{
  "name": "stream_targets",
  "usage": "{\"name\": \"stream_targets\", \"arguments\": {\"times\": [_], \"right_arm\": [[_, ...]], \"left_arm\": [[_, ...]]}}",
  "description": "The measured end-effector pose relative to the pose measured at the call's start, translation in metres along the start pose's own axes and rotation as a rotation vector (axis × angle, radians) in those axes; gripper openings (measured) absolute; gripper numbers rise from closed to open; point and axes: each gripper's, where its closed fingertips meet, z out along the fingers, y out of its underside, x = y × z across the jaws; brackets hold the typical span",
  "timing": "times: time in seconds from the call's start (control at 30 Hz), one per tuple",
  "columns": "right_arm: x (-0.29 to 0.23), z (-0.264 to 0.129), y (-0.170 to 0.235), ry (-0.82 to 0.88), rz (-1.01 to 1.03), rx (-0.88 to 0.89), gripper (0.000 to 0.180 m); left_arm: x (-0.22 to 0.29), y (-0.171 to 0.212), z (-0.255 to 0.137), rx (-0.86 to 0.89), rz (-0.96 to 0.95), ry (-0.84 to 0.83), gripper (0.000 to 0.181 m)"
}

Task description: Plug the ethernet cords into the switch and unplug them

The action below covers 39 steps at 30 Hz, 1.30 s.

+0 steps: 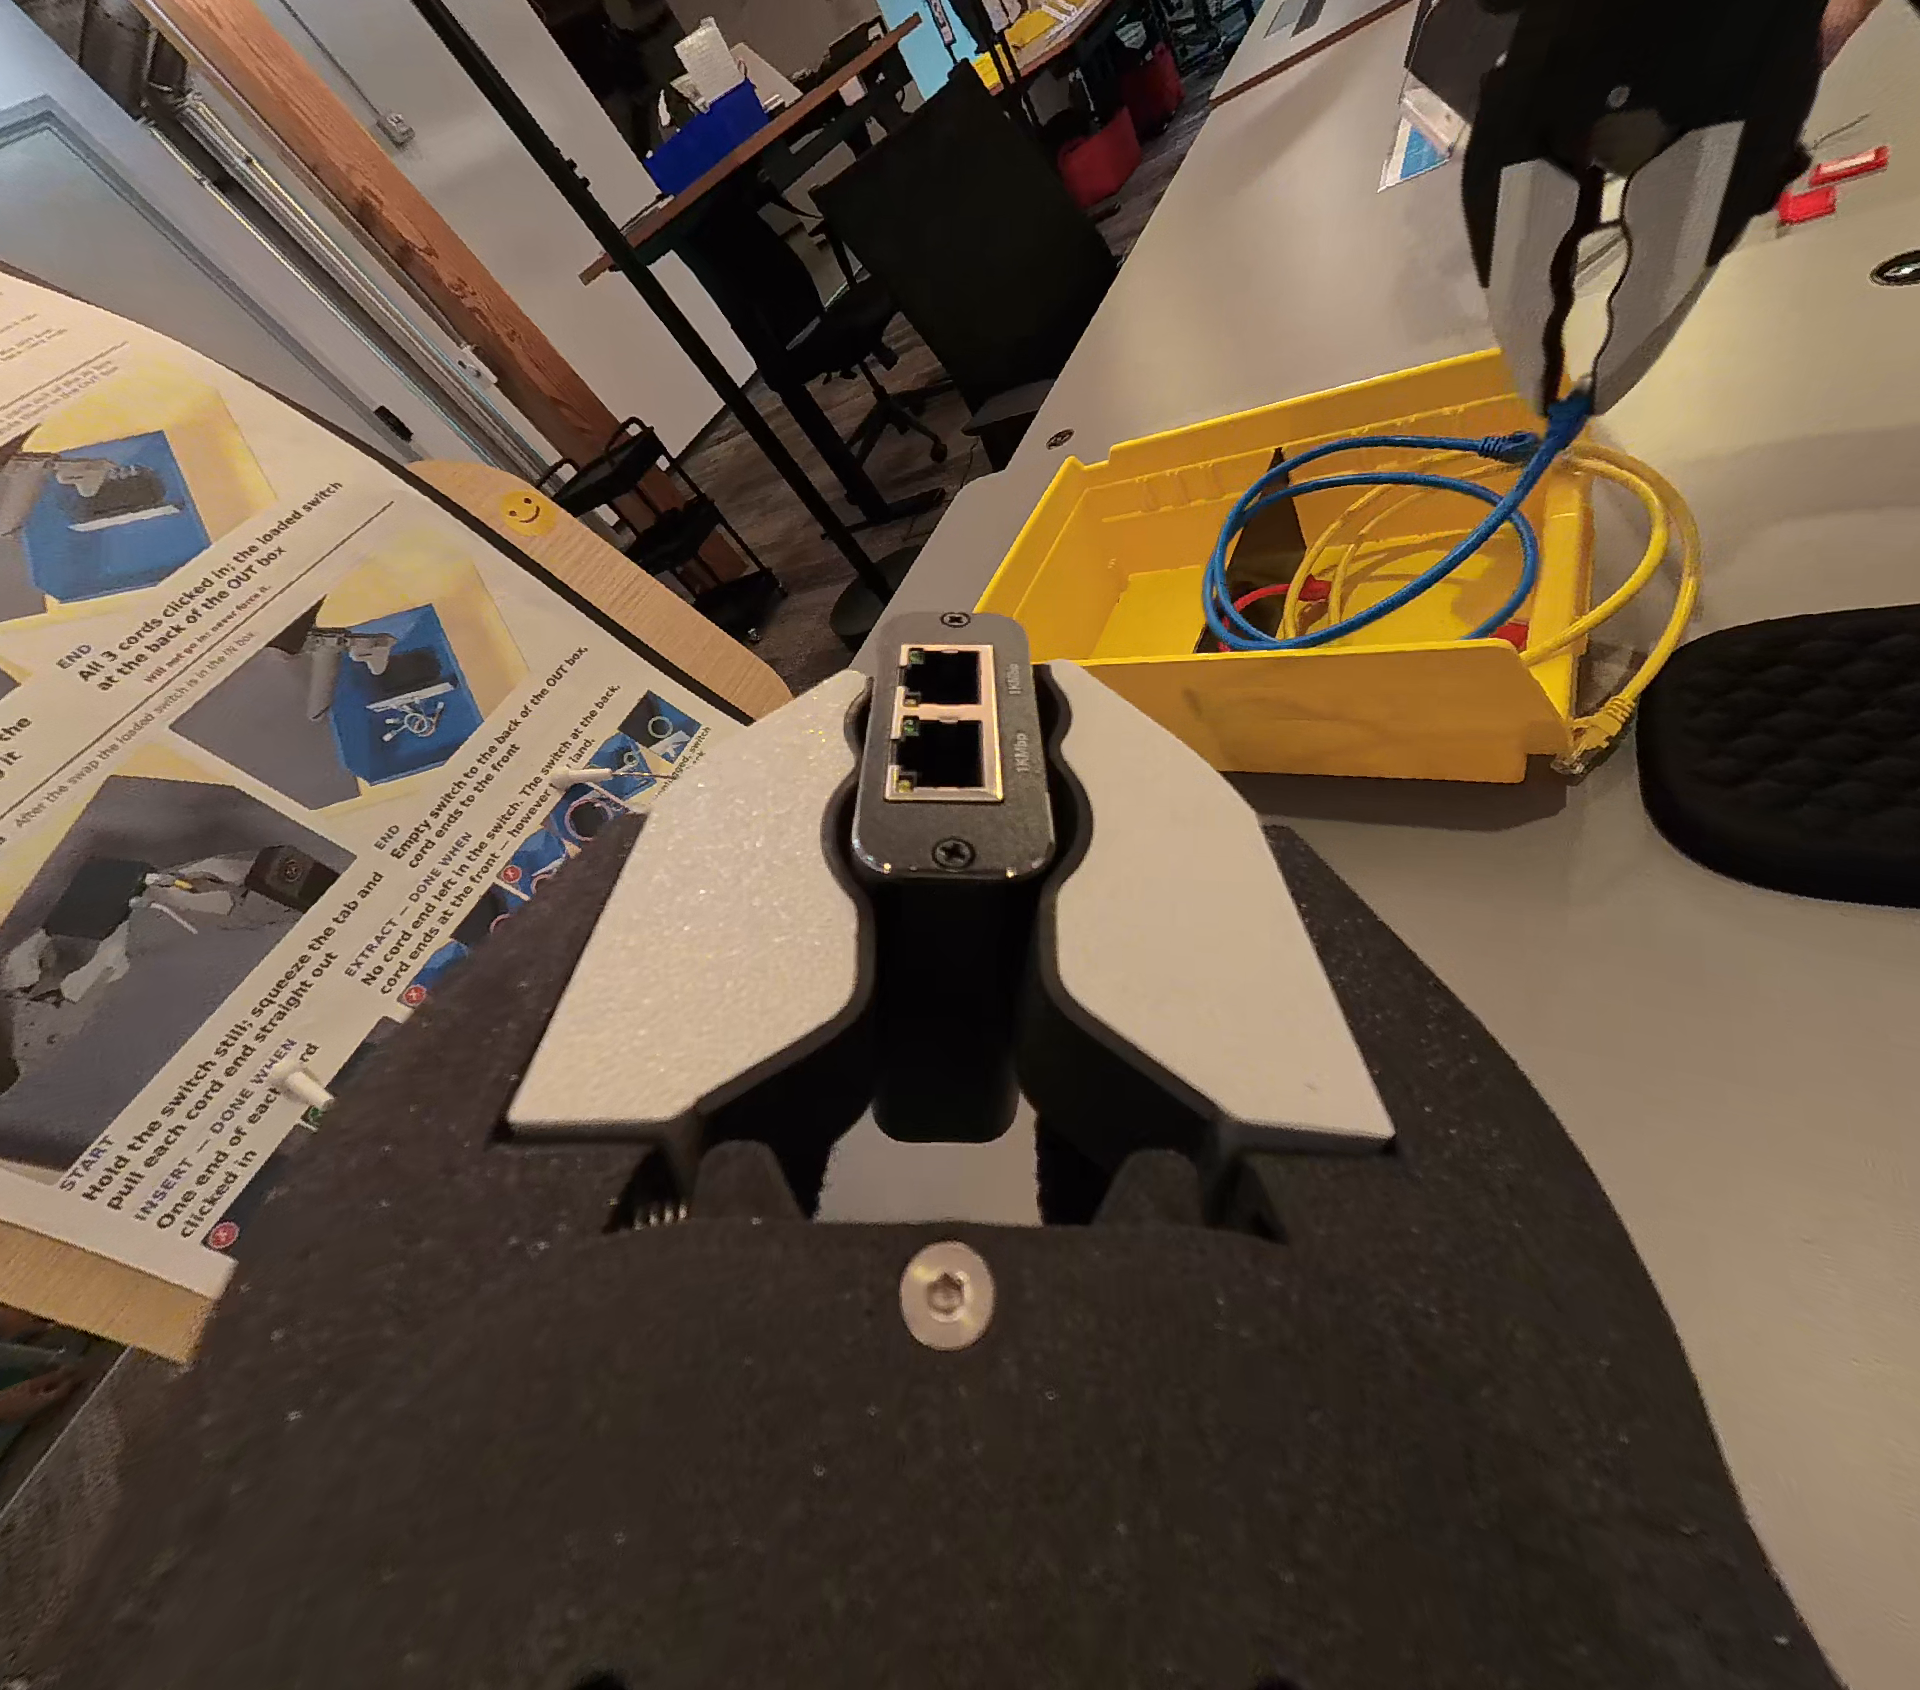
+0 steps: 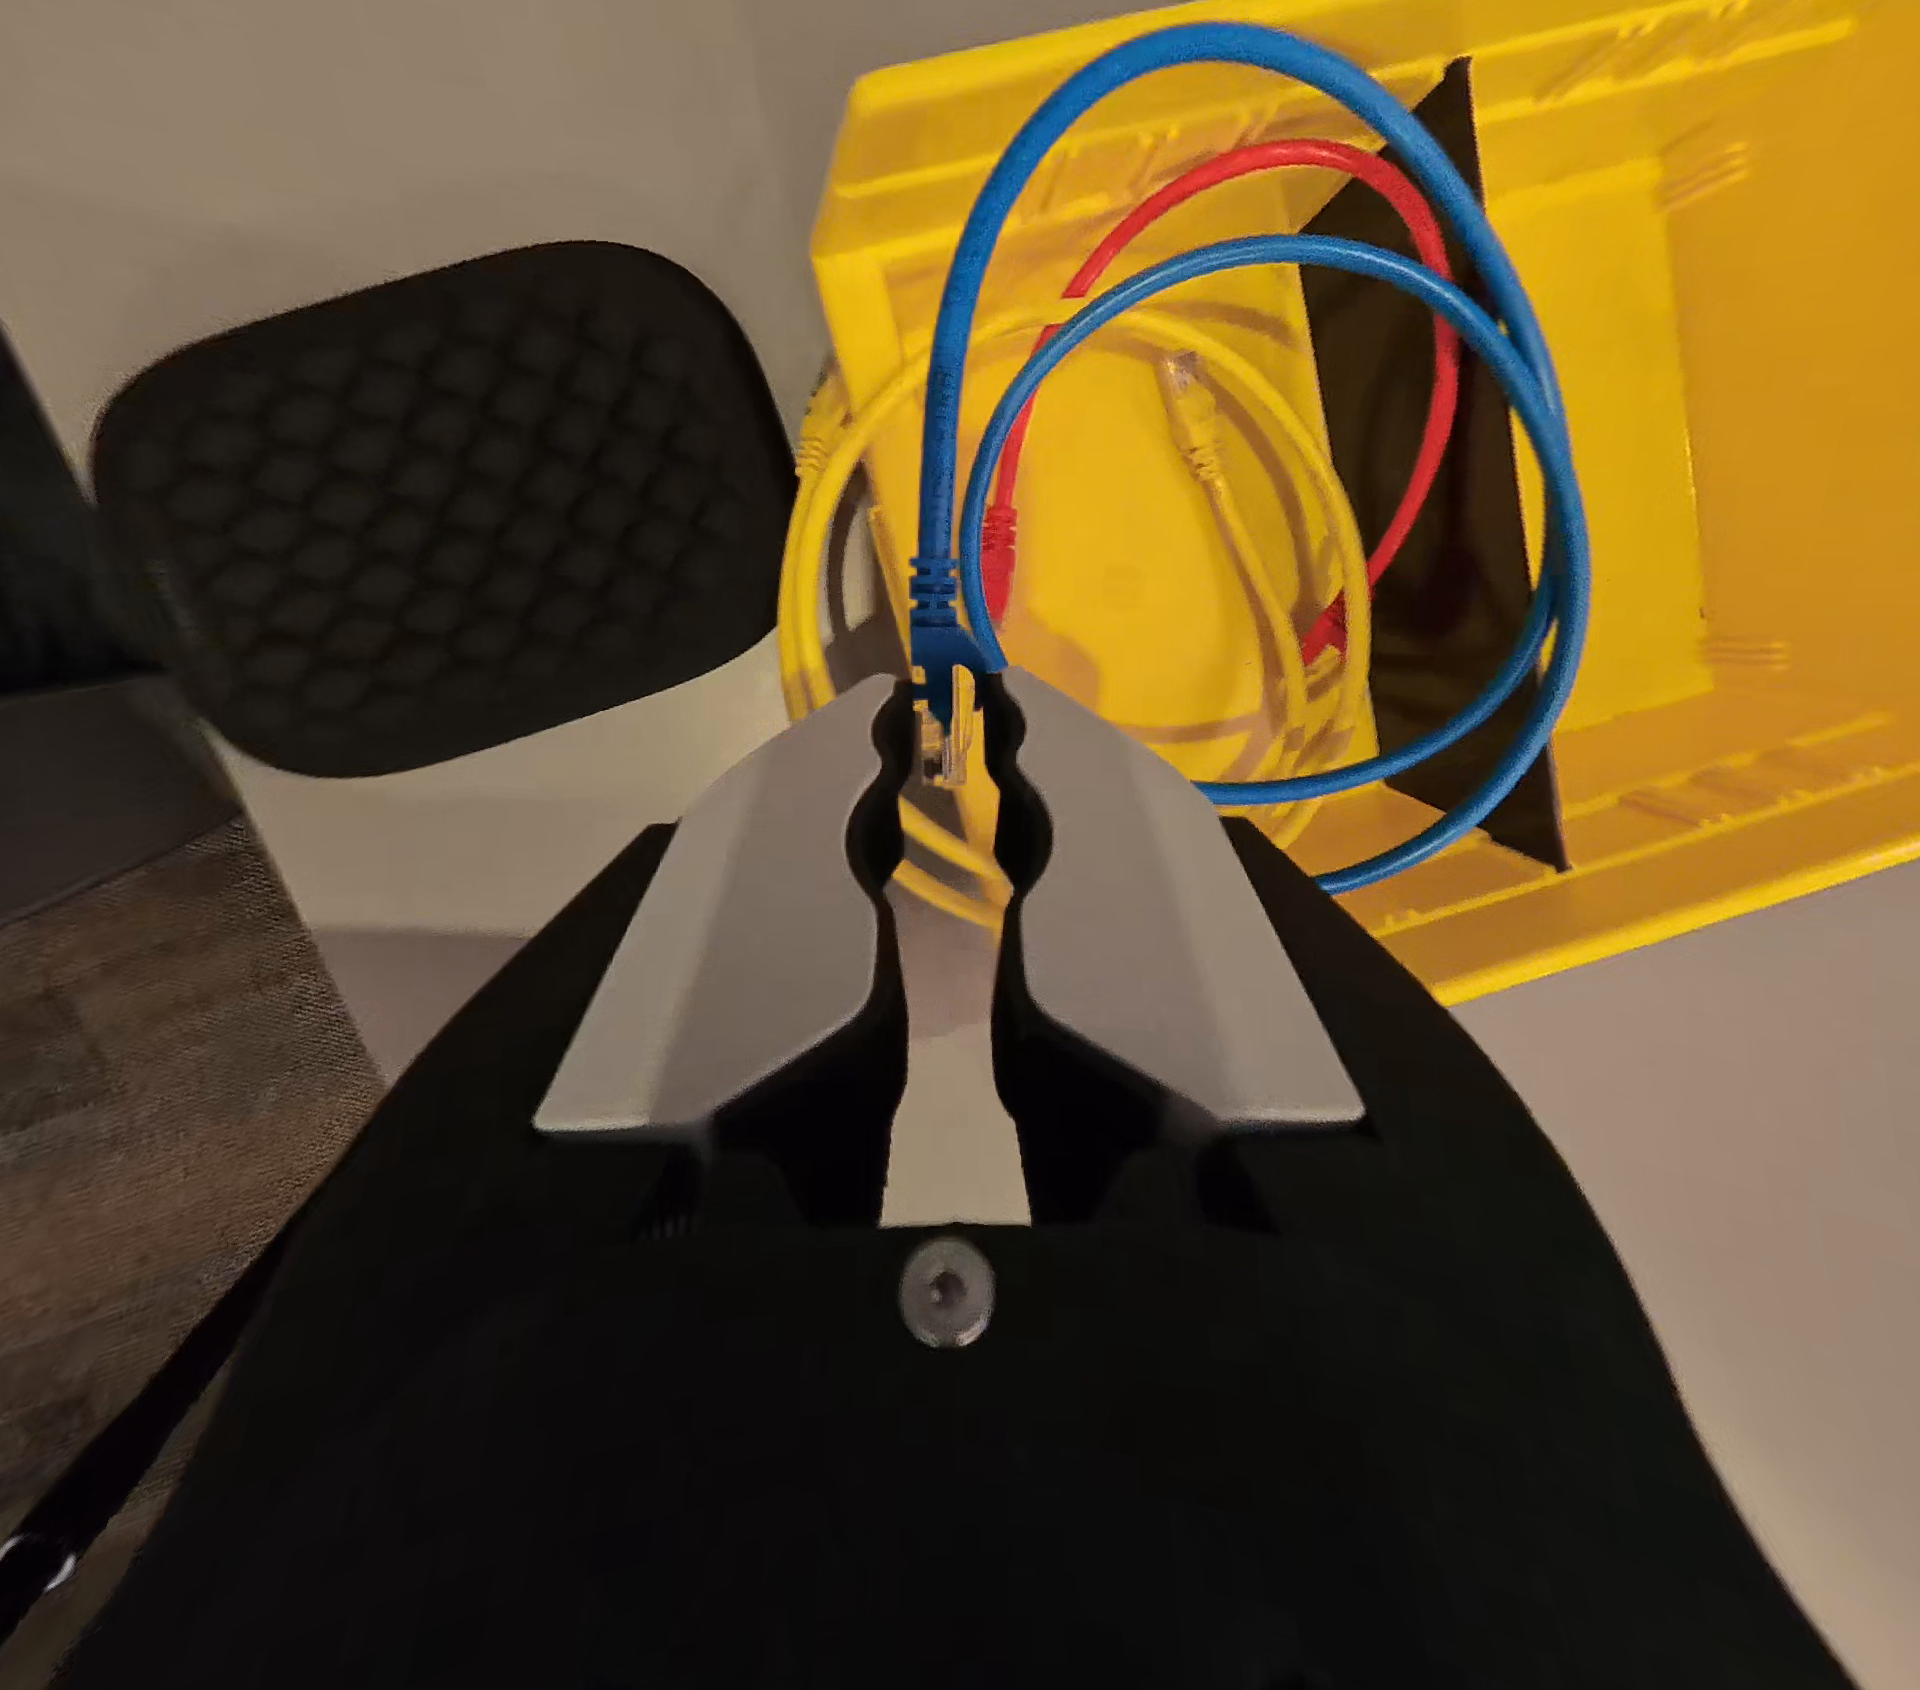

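The left gripper (image 1: 951,767) is closed on the switch (image 1: 948,757), a small black unit clamped between its two grey fingers (image 1: 727,892) with the port face pointing away from the wrist camera. Two ports are visible on that face, stacked one above the other, and both are unoccupied. Ahead and to the right of the left gripper, the yellow bin (image 1: 1299,715) rests on the grey table (image 1: 1455,1121). The right gripper (image 2: 948,695) hangs above the bin's far end, fingers pointing down, nearly closed on the plug end of the blue cord (image 2: 1247,248); the clear connector sits between the fingertips, and the blue strain relief projects just beyond them. From that grip, the blue cord drops in two loops into the bin. The red cord (image 2: 1288,160) lies inside the bin beneath the blue loops. The yellow cord (image 2: 831,497) is coiled partly inside the bin, with one loop spilling over the wall nearest the black pad (image 2: 436,497). The pad lies on the table to the left of the right gripper's fingers, just beside the bin. To the left of the left gripper, a printed instruction sheet (image 1: 208,757) is mounted on a wooden board.
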Motion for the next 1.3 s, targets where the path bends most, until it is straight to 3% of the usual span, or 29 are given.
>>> {"name": "stream_targets", "arguments": {"times": [0.23, 0.47, 0.63, 0.8, 0.87, 1.13, 1.3], "right_arm": [[-0.013, -0.02, 0.022, 0.003, 0.042, -0.02, 0.014], [0.025, 0.011, 0.036, 0.195, 0.007, -0.206, 0.014], [0.008, 0.042, 0.045, 0.018, 0.089, -0.299, 0.02], [-0.007, 0.029, 0.029, -0.029, 0.065, -0.133, 0.021], [-0.006, 0.016, 0.02, 0.012, 0.079, -0.063, 0.033], [-0.011, -0.032, -0.01, 0.128, 0.032, 0.195, 0.034], [-0.01, -0.055, -0.07, 0.219, -0.034, 0.471, 0.042]], "left_arm": [[0.005, -0.001, 0.002, -0.007, 0.018, 0.008, 0.026], [0.013, 0.008, 0.011, -0.065, 0.073, 0.003, 0.027], [0.008, 0.022, 0.016, -0.146, 0.136, -0.051, 0.026], [0.003, 0.026, 0.016, -0.154, 0.125, -0.054, 0.026], [-0.001, 0.029, 0.016, -0.162, 0.125, -0.061, 0.026], [-0.004, 0.044, 0.02, -0.218, 0.135, -0.07, 0.026], [0.003, 0.042, 0.024, -0.203, 0.149, -0.042, 0.027]]}}
